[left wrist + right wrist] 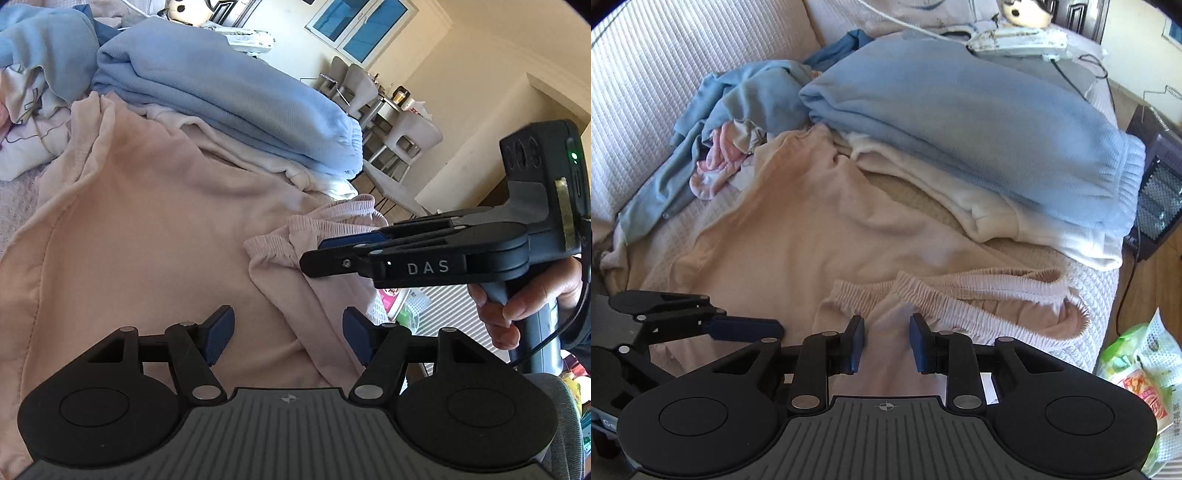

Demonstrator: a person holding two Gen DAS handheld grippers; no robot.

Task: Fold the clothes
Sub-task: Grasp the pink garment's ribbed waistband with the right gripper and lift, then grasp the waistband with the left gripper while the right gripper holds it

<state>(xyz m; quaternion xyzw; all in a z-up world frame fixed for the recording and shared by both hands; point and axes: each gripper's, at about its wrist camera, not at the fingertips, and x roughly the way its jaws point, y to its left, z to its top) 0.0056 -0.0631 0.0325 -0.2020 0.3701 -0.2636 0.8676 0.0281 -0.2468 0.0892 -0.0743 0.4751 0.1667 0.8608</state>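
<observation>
A pale pink garment lies spread on the bed, its elastic waistband bunched near the right edge. My left gripper hovers open over the pink cloth with nothing pressed between its pads; in the right wrist view the left gripper shows from the side at the left. My right gripper points down at the waistband end. Its blue pads stand a little apart, with pink cloth lying in the gap and no grip on it. A hand holds the right gripper at the waistband.
A folded light blue garment sits on a folded cream one behind the pink cloth. Crumpled blue and pink clothes lie at the left on the white quilted cover. Off the bed's right edge stand a heater and a plastic bag.
</observation>
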